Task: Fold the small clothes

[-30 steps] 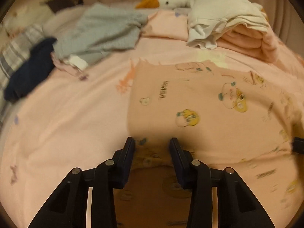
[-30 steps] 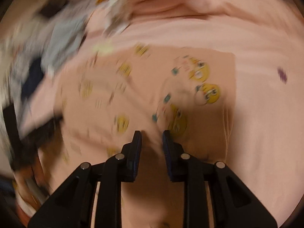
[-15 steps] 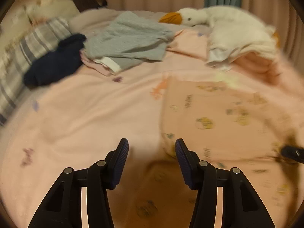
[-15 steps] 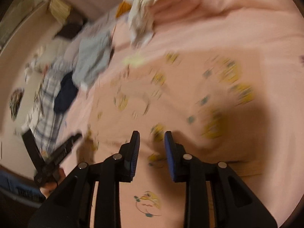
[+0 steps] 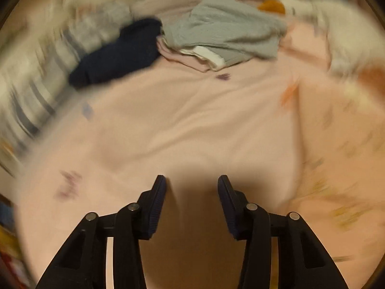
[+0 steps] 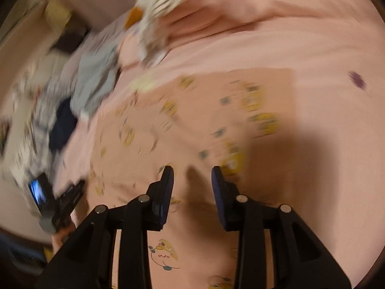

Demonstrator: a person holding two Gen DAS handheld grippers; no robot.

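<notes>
A pink garment with yellow cartoon prints (image 6: 192,125) lies flat on the pink bed sheet (image 6: 324,55). My right gripper (image 6: 192,178) is open and empty just above its near part. In the left wrist view the garment (image 5: 336,168) lies blurred at the right. My left gripper (image 5: 192,185) is open and empty over bare sheet (image 5: 168,125), to the left of the garment. The left gripper also shows in the right wrist view (image 6: 57,202) at the lower left.
A pile of clothes sits at the far side: a grey-green garment (image 5: 223,31), a navy one (image 5: 118,55), a pale pink one (image 5: 182,59). A striped cloth (image 5: 36,91) lies at left. A white goose plush (image 5: 324,12) and folded clothes (image 6: 168,2) lie at the far right.
My left gripper let go of the pink garment, opened wide and swung left over bare sheet. My right gripper opened, let the garment go and pulled back a little.
</notes>
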